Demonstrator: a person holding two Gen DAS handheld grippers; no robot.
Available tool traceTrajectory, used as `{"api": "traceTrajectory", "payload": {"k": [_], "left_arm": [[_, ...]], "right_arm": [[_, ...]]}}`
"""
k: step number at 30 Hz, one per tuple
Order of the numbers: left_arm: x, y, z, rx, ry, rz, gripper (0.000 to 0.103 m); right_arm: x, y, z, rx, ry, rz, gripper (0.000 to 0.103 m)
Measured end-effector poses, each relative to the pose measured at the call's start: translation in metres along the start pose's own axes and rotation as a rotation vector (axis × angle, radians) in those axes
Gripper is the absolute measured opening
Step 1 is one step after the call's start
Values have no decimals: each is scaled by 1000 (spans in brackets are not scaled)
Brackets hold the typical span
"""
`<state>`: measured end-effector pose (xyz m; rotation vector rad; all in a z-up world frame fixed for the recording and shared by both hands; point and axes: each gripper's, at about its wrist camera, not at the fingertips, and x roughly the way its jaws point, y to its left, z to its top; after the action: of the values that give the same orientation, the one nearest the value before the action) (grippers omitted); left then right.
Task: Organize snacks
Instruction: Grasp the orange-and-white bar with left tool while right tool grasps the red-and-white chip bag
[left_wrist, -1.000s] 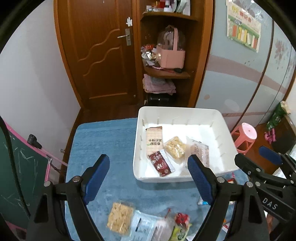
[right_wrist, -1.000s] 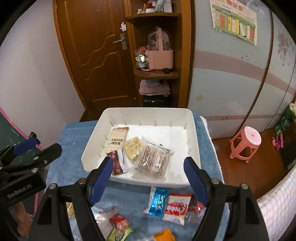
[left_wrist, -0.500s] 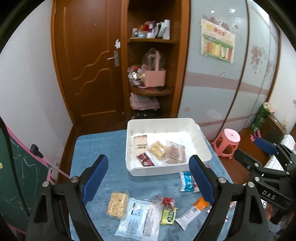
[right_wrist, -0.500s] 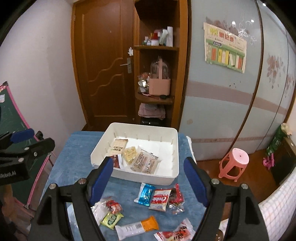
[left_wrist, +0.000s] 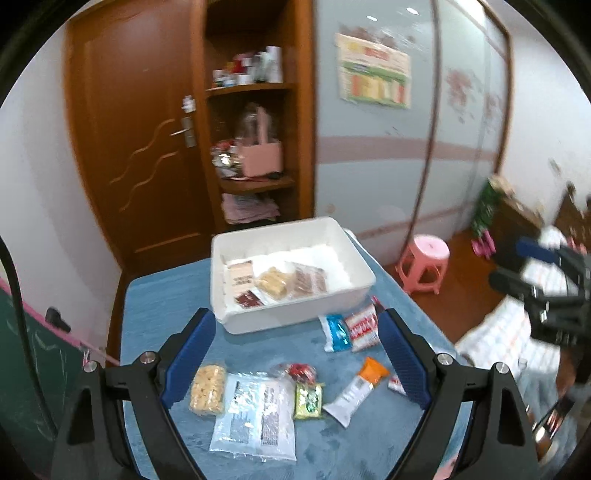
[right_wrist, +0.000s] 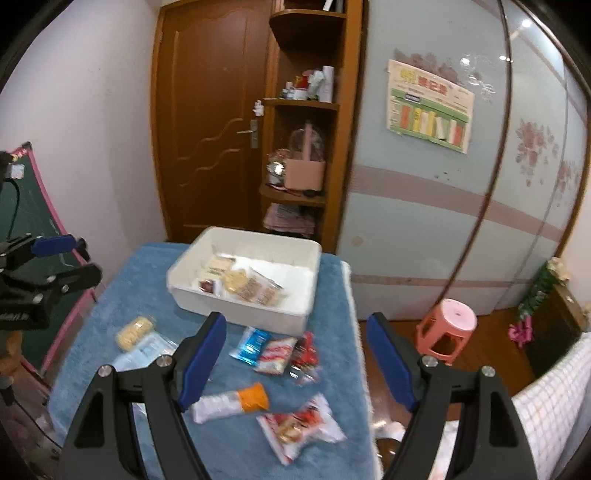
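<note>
Left claw: wide open, empty, above the loose snacks.
Right claw: wide open, empty.
White bin: on the blue surface, four packets inside.
Orange-tipped bar: lies loose on the surface, near the bin.

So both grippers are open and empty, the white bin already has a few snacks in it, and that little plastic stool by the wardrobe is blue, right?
Nearly. The plastic stool is pink, not blue; the right wrist view shows it plainly. The rest holds: left gripper and right gripper are both open and empty, and the white bin has a few snacks in it.
</note>
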<state>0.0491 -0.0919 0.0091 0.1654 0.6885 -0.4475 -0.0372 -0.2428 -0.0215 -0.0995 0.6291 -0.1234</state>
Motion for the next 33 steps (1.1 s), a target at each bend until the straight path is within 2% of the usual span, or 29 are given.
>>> {"api": "traceTrajectory", "payload": {"k": [5,8,11,17,22,27,32,33], "left_arm": [[25,-39,-21,112,88,-99,89],[47,-58,-38,145,136,-165,89],[73,-72,-54,179,171,-199,89],[131,-87,-84,265,262,-196,89],[176,-92,-104,296,356,-190,85],[202,-101,-117,321,399,-207,83],[225,-111,-125,356,450,-215,64],[229,-112,-127,354,458,-221,63]], "right_arm": [[13,-14,-34,10,90,-53,79],[28,-20,-61,67,163,-57,79],[42,-26,-89,160,223,-42,79],[76,-33,-135,349,340,-50,79],[101,-41,-155,466,384,-57,79],[132,-52,-170,598,446,9,79],[157,-52,-180,638,503,17,79],[163,-50,-183,645,517,28,79]]}}
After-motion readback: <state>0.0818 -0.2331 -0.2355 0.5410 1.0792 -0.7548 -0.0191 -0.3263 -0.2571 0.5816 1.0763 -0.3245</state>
